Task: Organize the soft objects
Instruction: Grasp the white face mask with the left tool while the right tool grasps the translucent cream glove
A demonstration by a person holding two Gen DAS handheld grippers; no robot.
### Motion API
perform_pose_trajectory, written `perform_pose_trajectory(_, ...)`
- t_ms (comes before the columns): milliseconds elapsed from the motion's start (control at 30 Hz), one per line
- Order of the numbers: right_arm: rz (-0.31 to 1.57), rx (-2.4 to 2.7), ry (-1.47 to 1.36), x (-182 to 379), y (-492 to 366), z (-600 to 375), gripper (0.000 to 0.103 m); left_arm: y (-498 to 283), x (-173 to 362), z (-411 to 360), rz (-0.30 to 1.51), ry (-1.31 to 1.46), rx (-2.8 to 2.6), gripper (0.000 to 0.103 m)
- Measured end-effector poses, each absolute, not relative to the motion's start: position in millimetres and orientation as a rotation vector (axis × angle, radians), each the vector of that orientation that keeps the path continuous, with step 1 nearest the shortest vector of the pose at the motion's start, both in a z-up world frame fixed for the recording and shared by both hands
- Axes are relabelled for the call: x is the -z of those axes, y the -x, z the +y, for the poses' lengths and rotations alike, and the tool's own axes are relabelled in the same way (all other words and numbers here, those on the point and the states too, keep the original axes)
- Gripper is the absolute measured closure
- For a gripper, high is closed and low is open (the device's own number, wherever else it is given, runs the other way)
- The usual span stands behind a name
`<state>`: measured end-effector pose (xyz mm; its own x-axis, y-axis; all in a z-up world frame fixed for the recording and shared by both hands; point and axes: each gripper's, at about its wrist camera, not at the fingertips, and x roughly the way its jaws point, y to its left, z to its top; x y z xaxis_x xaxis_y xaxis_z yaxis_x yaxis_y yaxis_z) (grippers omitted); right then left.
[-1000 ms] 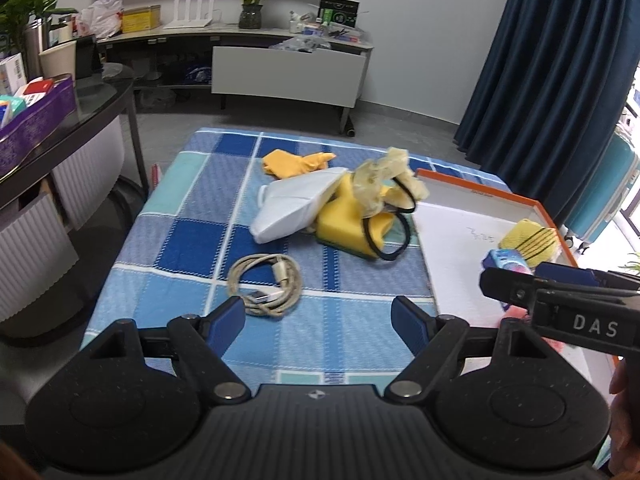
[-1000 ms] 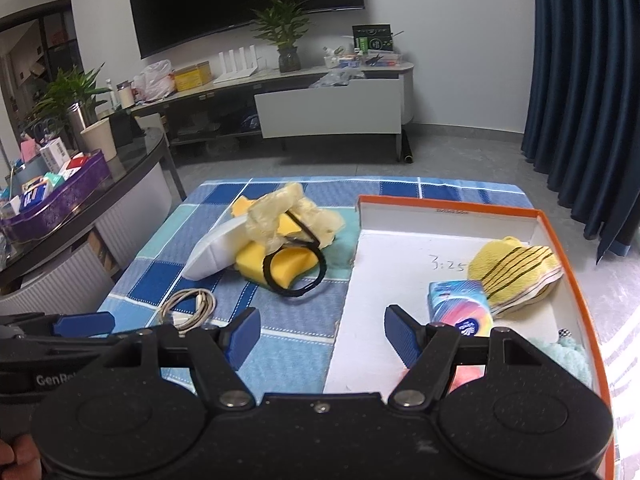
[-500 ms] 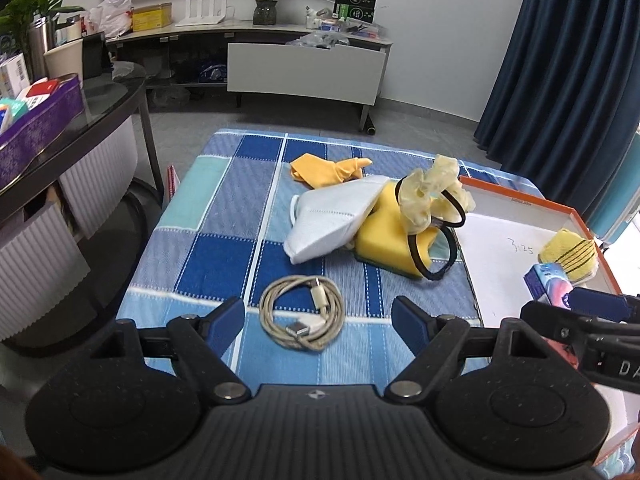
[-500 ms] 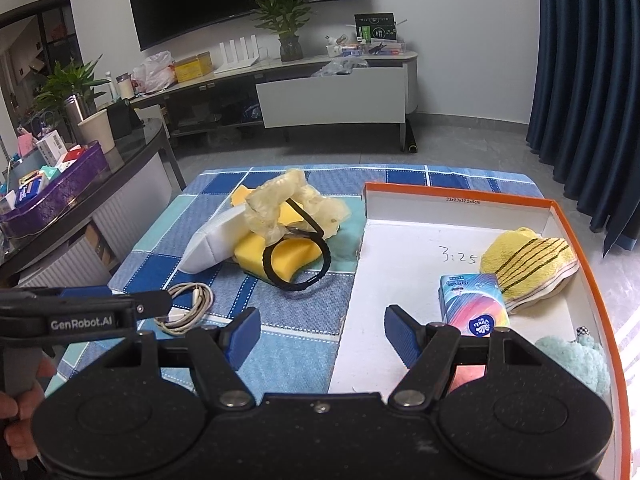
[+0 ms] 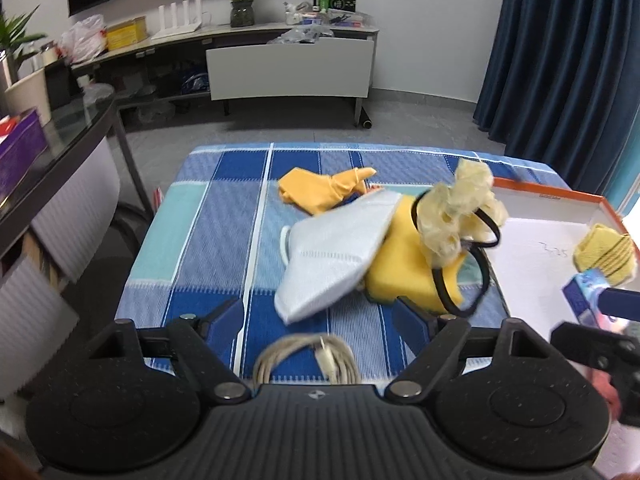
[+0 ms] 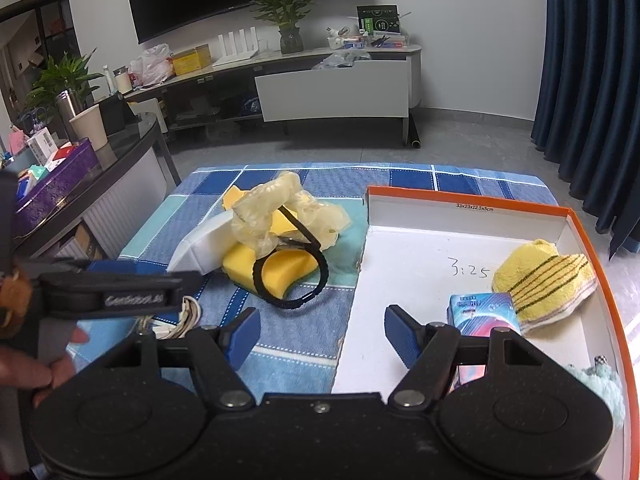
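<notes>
in the left wrist view, the left gripper (image 5: 318, 314) has its fingers wide apart and nothing is between them. it hangs over the near part of the blue checked cloth (image 5: 208, 240). a coiled cable (image 5: 308, 360) lies just under it, partly hidden by the gripper body. a little farther lies a white mask (image 5: 336, 256), which leans on a yellow sponge (image 5: 404, 268). on the sponge are a pale crumpled glove (image 5: 460, 208) and a black band (image 5: 460, 280) looped around its right side. an orange glove (image 5: 320, 190) lies flat at the far side of the pile. on the right is the box (image 5: 552, 196) with an orange rim, and the tip of the right gripper is seen at the right edge.

in the right wrist view, the right gripper (image 6: 322, 332) also has its fingers wide and empty. it is over the left wall of the box (image 6: 472, 202). inside the box, a tissue pack (image 6: 482, 312) lies near the right finger, touching a yellow striped cloth (image 6: 548, 280). a teal fluffy thing (image 6: 604, 384) is in the near right corner. the pile with the sponge (image 6: 276, 268) is on the cloth to the left of the box. a hand (image 6: 36, 364) holds the left gripper at the left edge.
</notes>
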<state>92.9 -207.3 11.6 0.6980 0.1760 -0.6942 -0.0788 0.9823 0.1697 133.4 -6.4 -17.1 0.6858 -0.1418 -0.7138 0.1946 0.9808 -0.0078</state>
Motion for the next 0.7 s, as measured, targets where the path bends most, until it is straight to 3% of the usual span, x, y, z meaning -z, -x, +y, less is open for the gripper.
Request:
perform_pose_trajectory(333, 0.774, -0.178, -0.156, -13, -117, -217, 0.021, -163, 30, -18, 0.764, -0.113, 0.249, 0.021)
perform_pose_trajectory(467, 0.752, -0.218, -0.175, -17, -134, -218, 0.021, -170, 29, -13, 0.758, -0.065, 0.294, 0.044)
perform_pose_trajectory(567, 0.735, -0.248, -0.176, -21, -145, -214, 0.02, -169, 26, -8, 0.743, -0.034, 0.305, 0.052)
perform_pose_trajectory(700, 0.728, -0.294, -0.277, -25, -162, -214, 0.017, -165, 24, -1, 0.735, 0.004, 0.298, 0.054)
